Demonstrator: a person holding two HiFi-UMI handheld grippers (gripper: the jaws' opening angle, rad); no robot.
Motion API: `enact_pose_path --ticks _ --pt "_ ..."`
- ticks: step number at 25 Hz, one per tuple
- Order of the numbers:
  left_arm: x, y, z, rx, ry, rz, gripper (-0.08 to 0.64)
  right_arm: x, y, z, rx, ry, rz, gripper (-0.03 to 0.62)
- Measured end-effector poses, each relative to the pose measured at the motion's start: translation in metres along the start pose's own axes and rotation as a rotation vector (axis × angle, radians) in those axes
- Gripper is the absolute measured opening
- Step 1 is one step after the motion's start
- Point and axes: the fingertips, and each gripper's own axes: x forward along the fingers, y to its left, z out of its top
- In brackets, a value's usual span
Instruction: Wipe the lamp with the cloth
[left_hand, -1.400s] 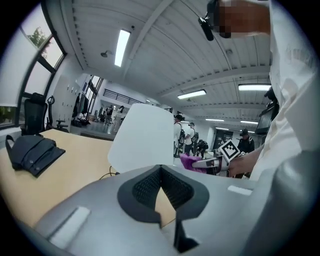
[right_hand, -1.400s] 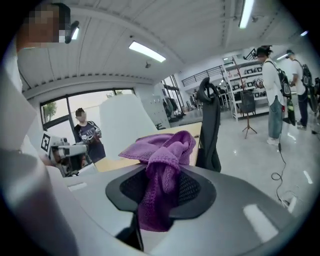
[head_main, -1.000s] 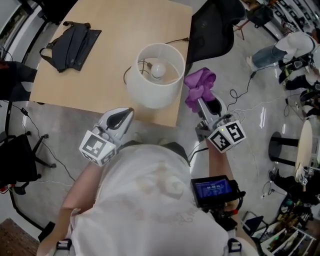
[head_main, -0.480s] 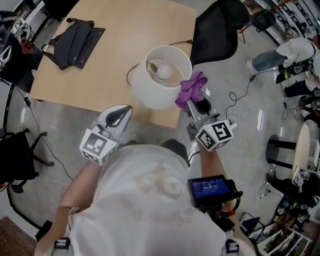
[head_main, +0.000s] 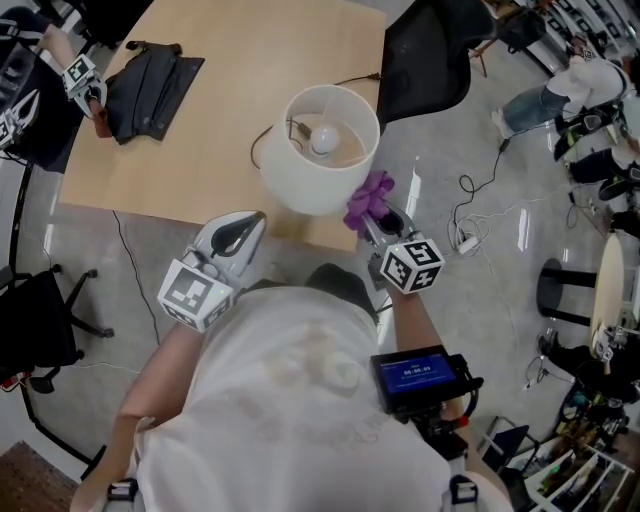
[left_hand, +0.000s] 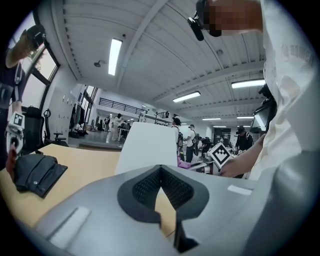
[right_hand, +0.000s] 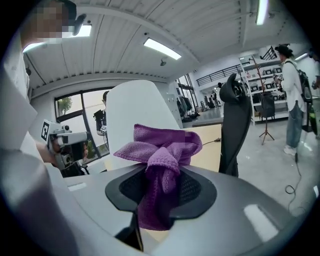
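You have one lamp (head_main: 318, 150), one purple cloth (head_main: 368, 198) and two hand-held grippers in play. On the wooden surface (head_main: 220, 110) there is also one black bag (head_main: 150, 78), and one black chair (head_main: 430, 50) stands at its far right corner.

The head view looks straight down into the white shade and shows the single bulb (head_main: 322, 141) inside. Neither gripper view shows that, only the shade's plain outer wall. The right gripper view is the one that shows the grip. Your right hand-held gripper (head_main: 374, 213) is pinching the cloth, which hangs bunched down between the pads and spills over their tips. The left gripper view shows your left hand-held gripper (left_hand: 160, 170) pressed together with nothing in it, and the right one's marker cube (left_hand: 220, 155) beyond the shade's edge.

The lamp stands near the surface's front edge, between your two hand-held grippers. The cloth sits at the shade's lower right side, right up against the wall. The left hand-held gripper hangs off the front edge, apart from the shade.
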Motion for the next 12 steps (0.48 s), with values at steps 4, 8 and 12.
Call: enact_pose_path --ticks 4,8,12 --pt "-0.002 -0.001 -0.007 0.000 0.029 -0.009 0.001 -0.011 -0.009 0.002 0.021 -0.014 -0.047 0.147" --pt "0.003 0.002 0.002 -0.019 -0.002 0.016 0.000 -0.033 -0.025 0.029 0.059 -0.099 -0.067 0.147" --pt "0.004 0.004 0.009 -0.008 -0.014 0.048 0.000 -0.044 -0.028 0.077 0.046 -0.195 -0.039 0.147"
